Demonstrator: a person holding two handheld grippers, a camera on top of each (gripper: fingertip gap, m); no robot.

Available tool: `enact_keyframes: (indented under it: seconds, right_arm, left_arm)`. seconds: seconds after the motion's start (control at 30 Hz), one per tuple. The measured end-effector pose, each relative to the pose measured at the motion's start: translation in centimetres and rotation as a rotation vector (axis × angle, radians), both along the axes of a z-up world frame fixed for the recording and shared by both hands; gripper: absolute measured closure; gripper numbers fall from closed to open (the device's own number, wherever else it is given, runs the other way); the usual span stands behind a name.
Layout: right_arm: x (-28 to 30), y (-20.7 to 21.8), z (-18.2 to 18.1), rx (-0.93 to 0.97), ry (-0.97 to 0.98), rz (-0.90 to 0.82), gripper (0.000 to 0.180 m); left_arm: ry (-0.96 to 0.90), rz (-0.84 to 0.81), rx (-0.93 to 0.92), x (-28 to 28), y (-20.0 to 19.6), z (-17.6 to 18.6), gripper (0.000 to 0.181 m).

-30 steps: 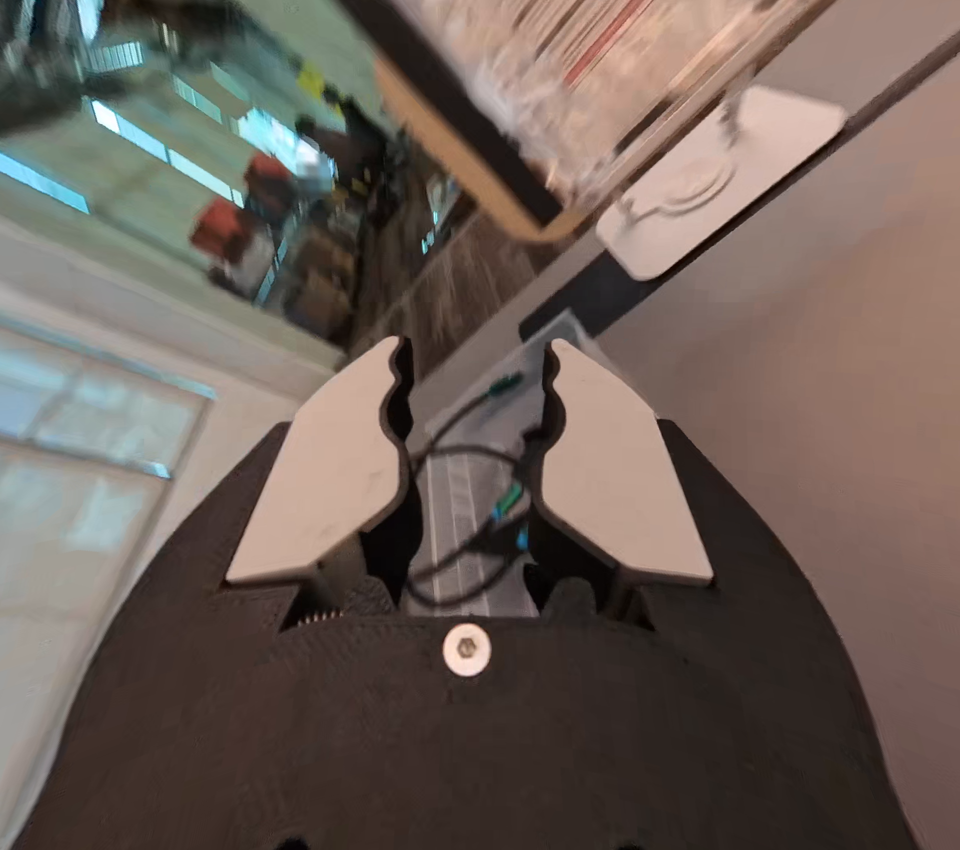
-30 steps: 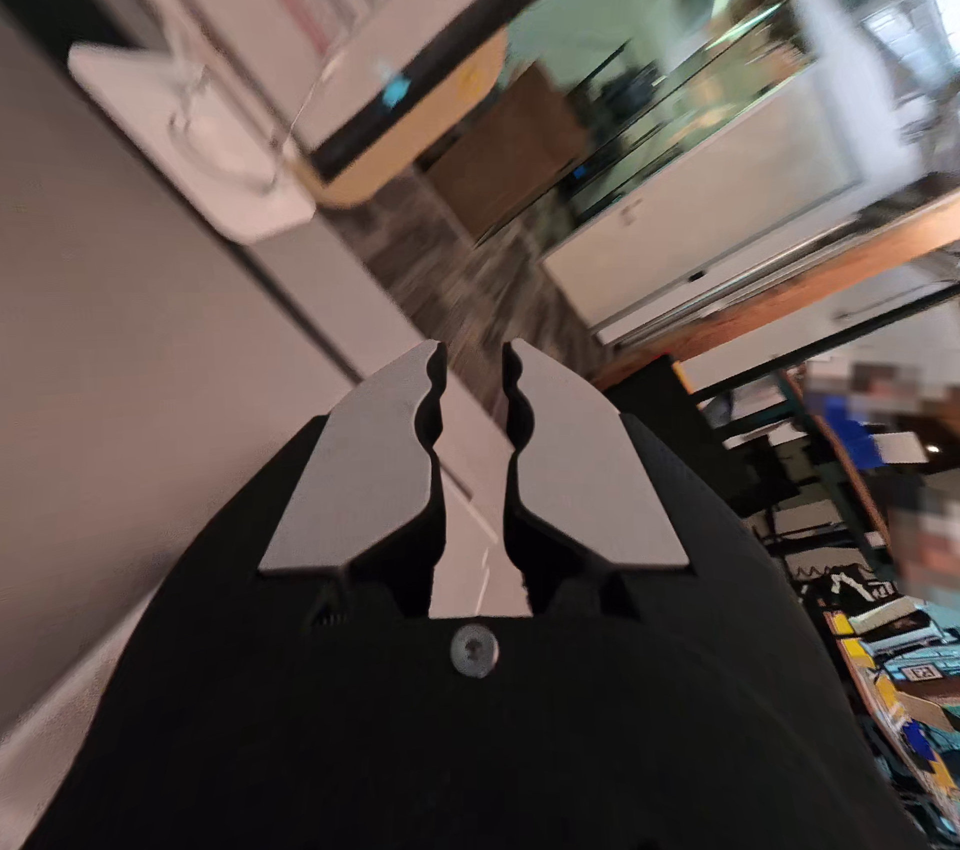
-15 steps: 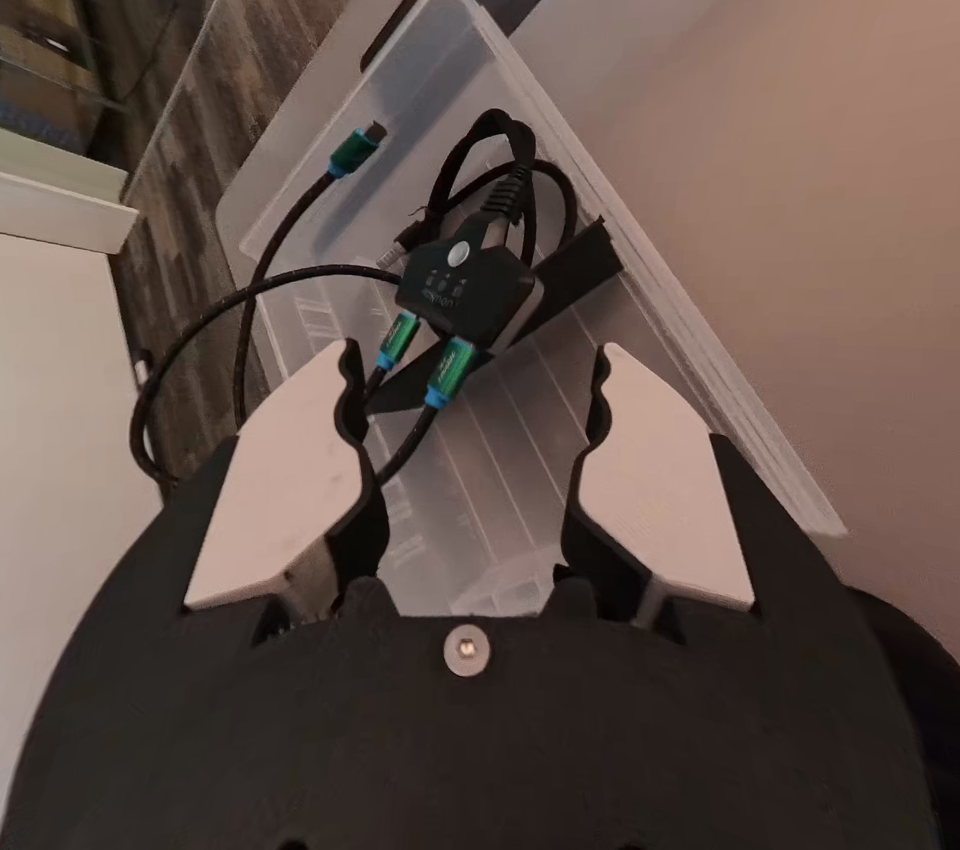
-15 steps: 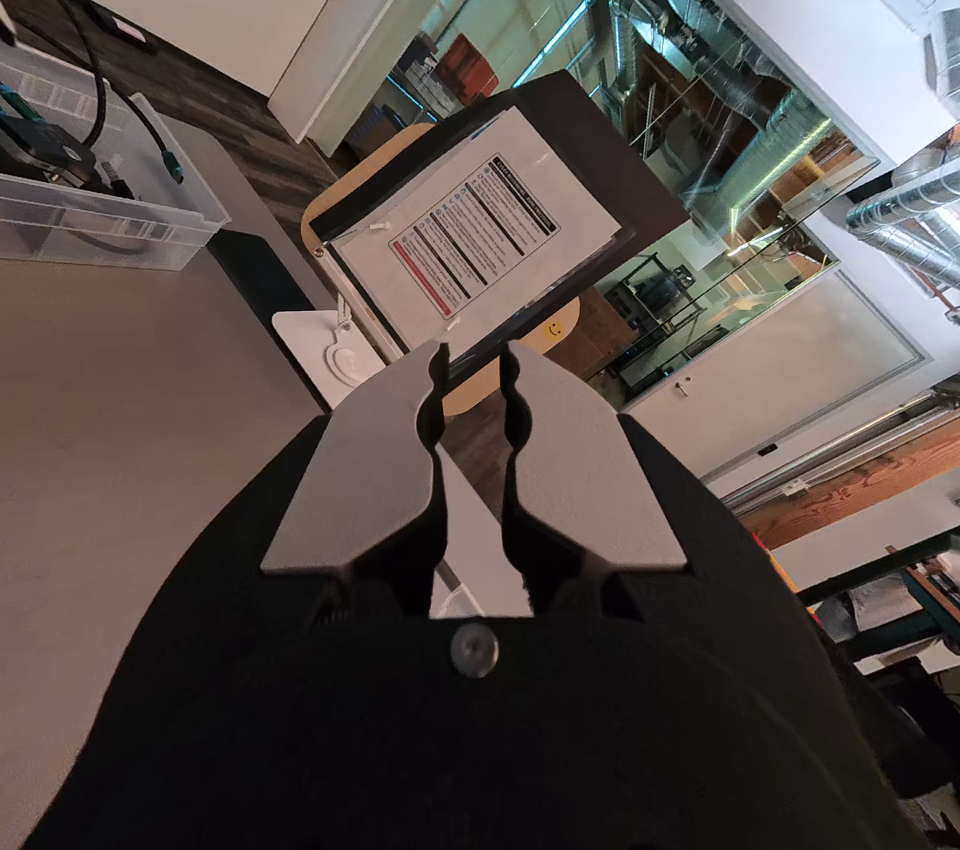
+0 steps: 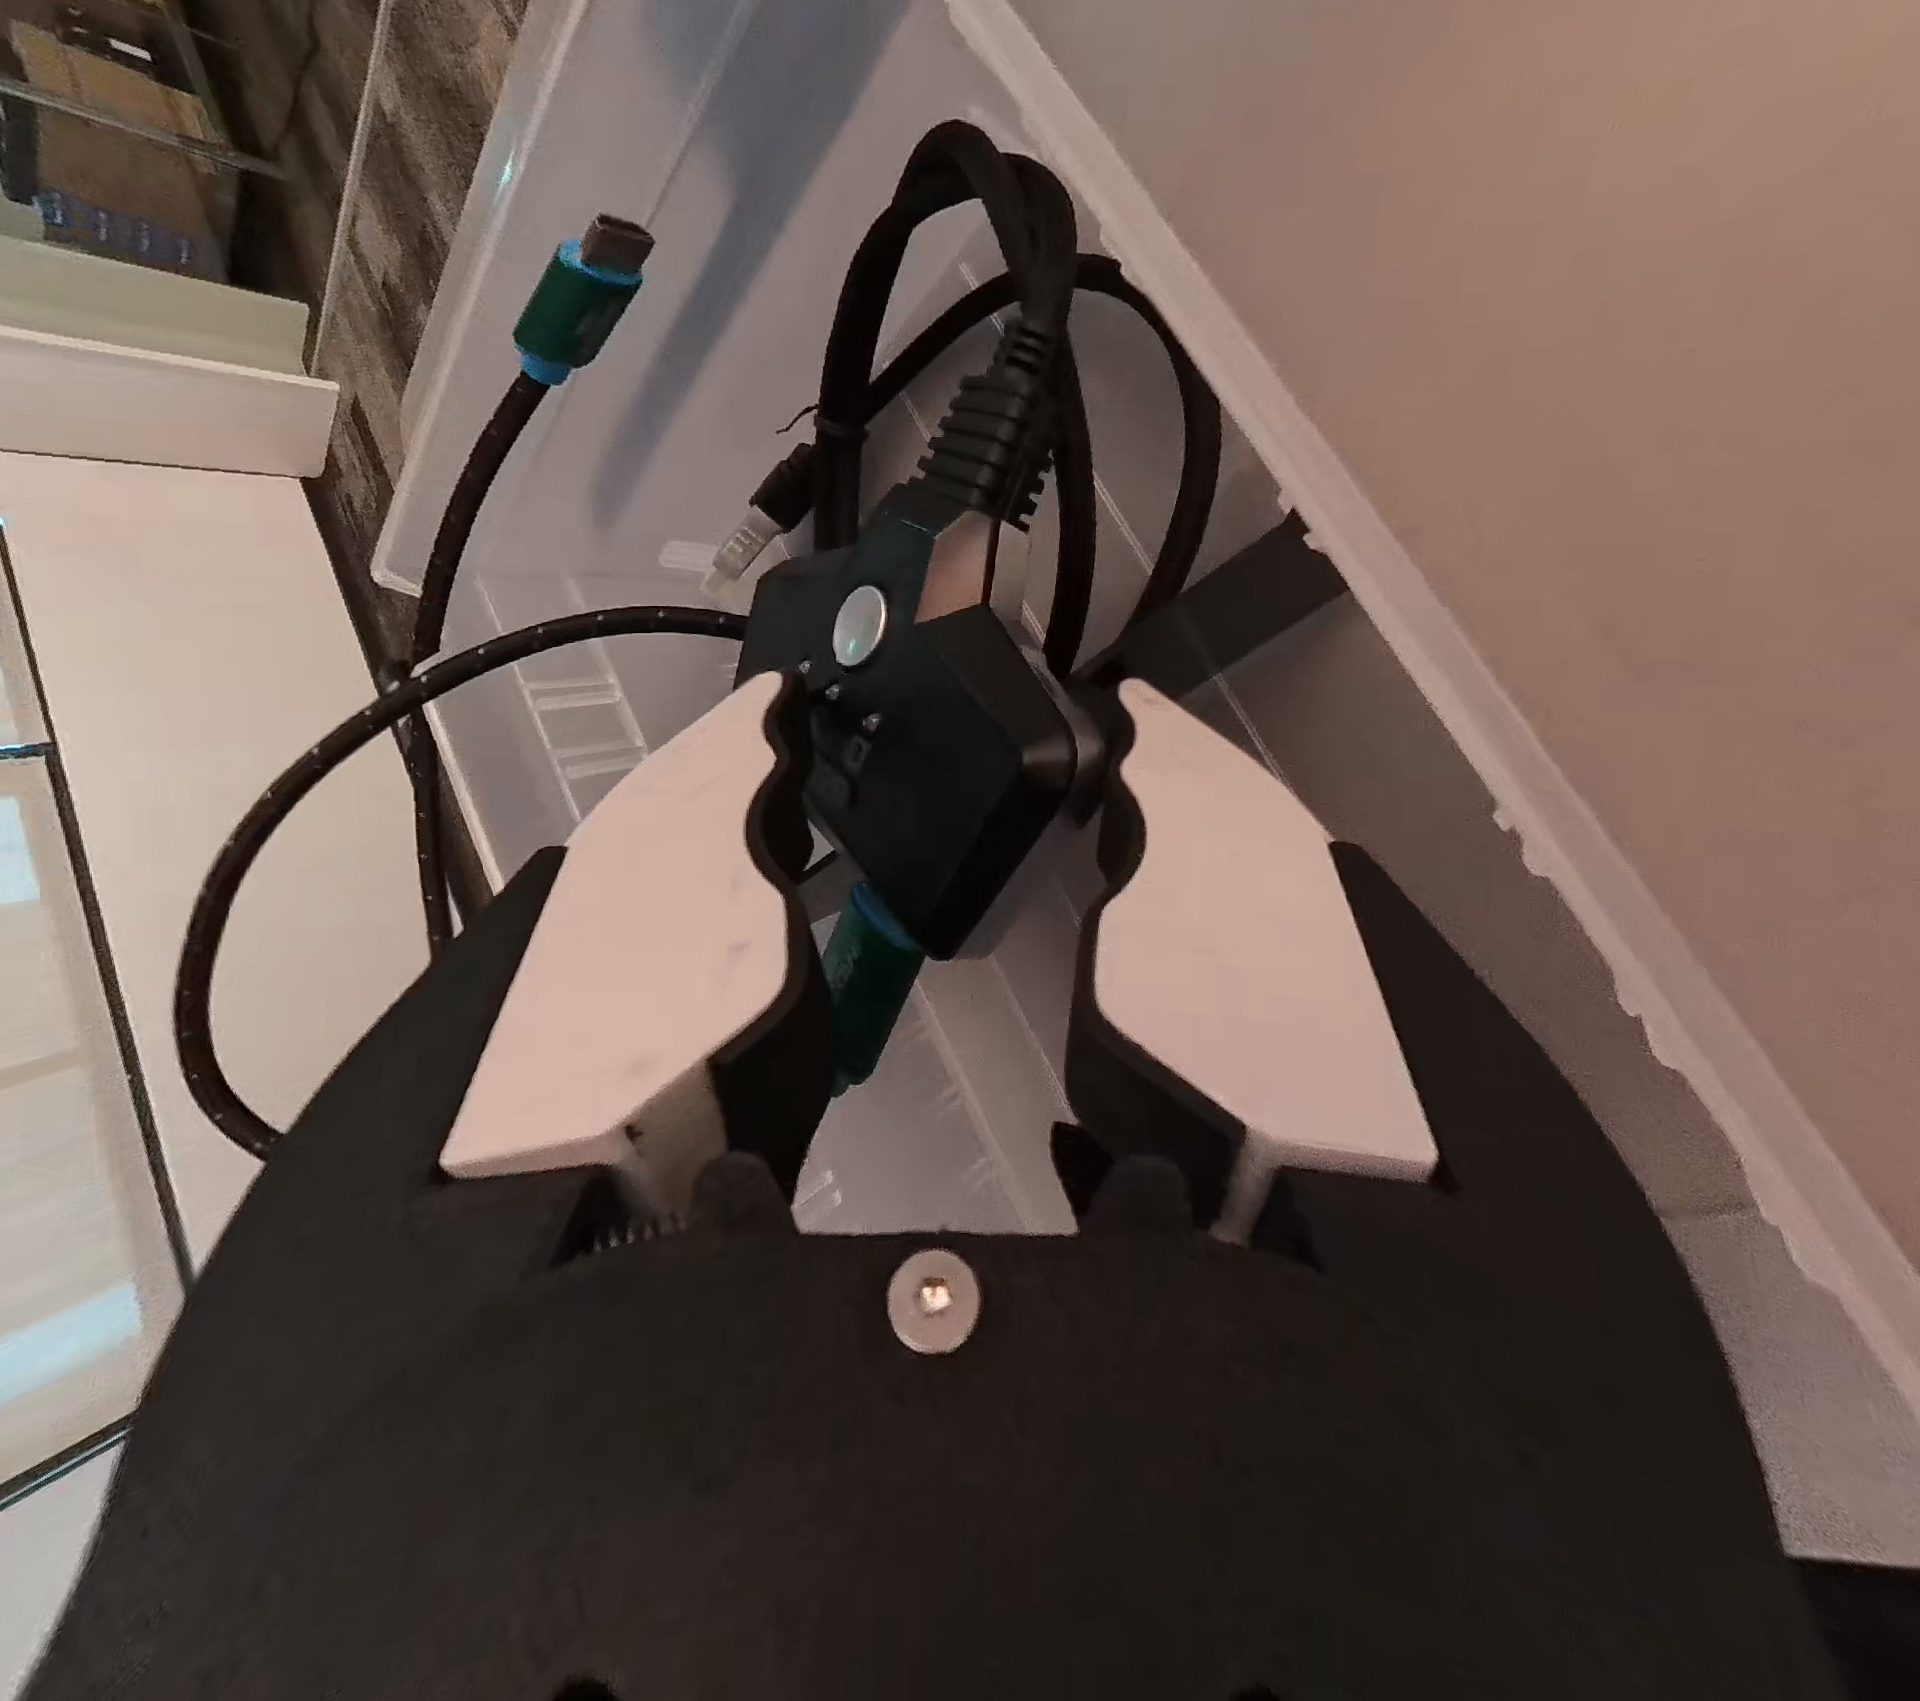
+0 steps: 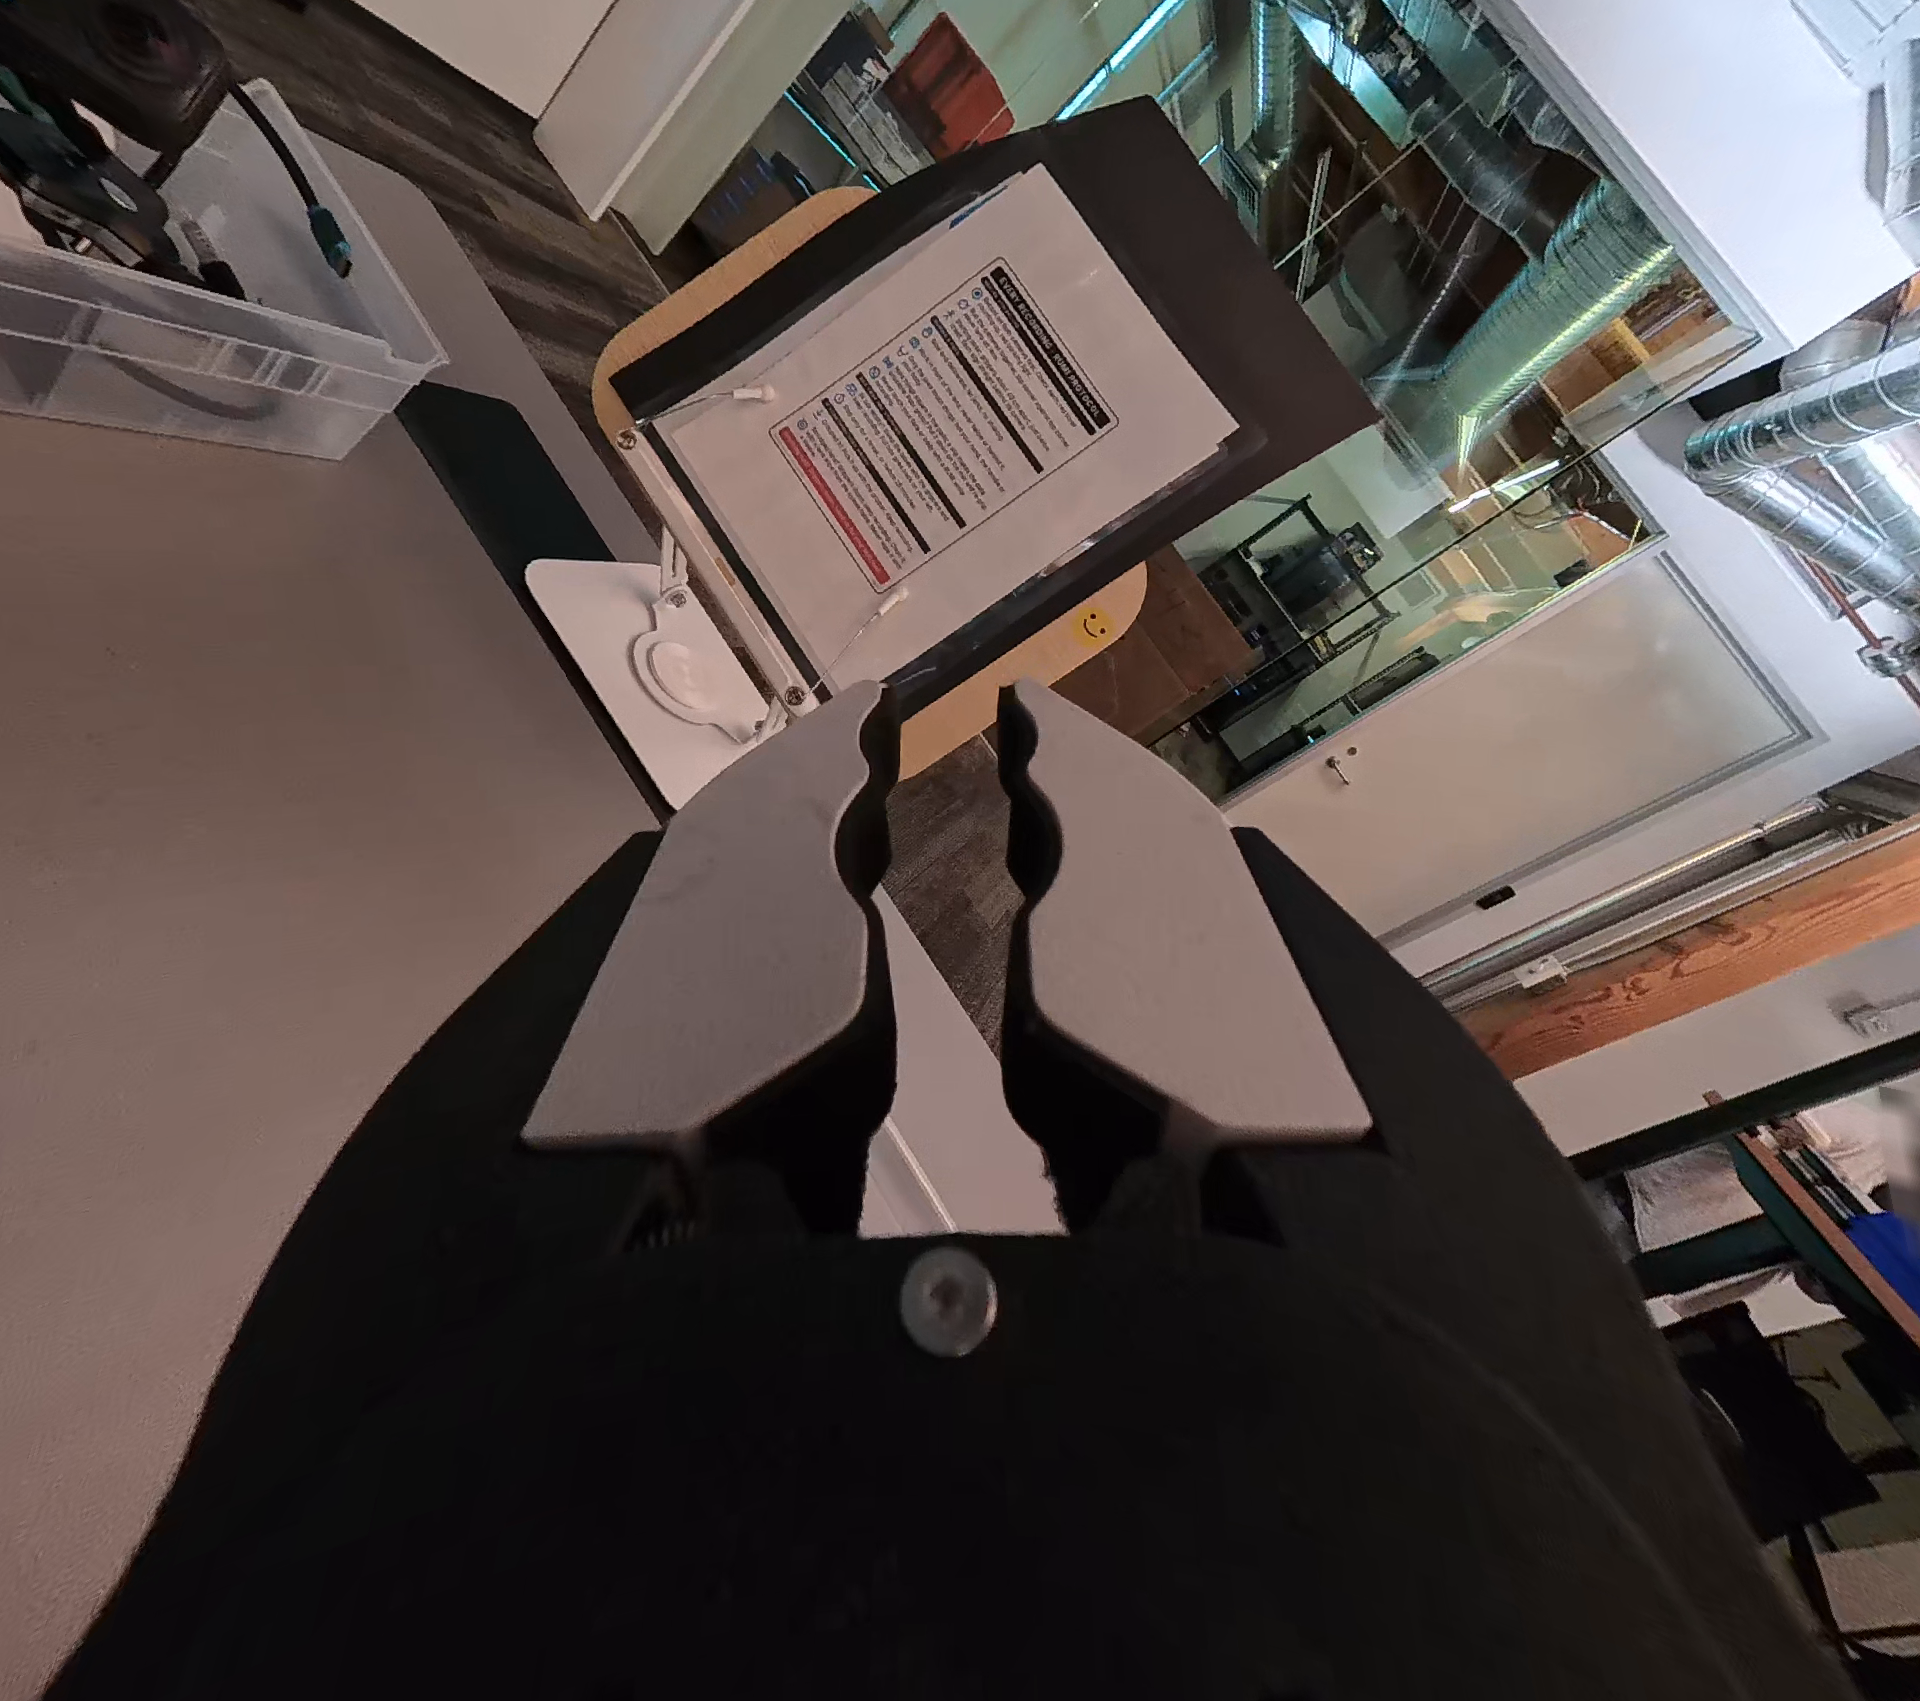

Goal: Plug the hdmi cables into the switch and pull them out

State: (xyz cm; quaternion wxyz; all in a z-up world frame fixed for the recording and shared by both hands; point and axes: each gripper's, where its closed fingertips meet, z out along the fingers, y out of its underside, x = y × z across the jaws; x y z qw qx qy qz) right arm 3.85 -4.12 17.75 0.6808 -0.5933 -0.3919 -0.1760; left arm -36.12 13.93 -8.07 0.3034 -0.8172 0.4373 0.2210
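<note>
Left tool (image 5: 951, 706) clasps the switch (image 5: 925, 778); right tool (image 6: 940, 716) narrow, empty.

switch (image 5: 940, 778) in bin (image 5: 665, 124) on table (image 5: 1558, 301); loose plug (image 5: 582, 301) left of switch; sign stand (image 6: 935, 425) behind table

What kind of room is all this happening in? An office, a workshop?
Probably an open office or lab-style workspace. Beyond the grey table are glass partition walls and exposed metal ducts overhead, and a printed sheet on a stand sits on the table's far edge.
</note>
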Motion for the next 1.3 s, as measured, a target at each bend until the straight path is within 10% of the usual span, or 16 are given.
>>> enact_keyframes:
  seconds: [0.43,0.97,1.3]
  right_arm:
    - [0.4,-0.4,0.3,0.016,-0.003,0.004,0.162]
    - [-0.2,1.0,-1.1,-0.023,-0.027,0.023,0.162]
    - [-2.2,3.4,-3.8,-0.122,0.002,0.109,0.161]
  left_arm:
    - [0.034,-0.03,0.178,0.6,-0.9,6.3,0.157]
    - [-0.417,-0.048,0.649,3.5,-5.0,20.9,0.16]
    - [-0.746,-0.482,0.682,14.3,-14.1,27.3,0.16]
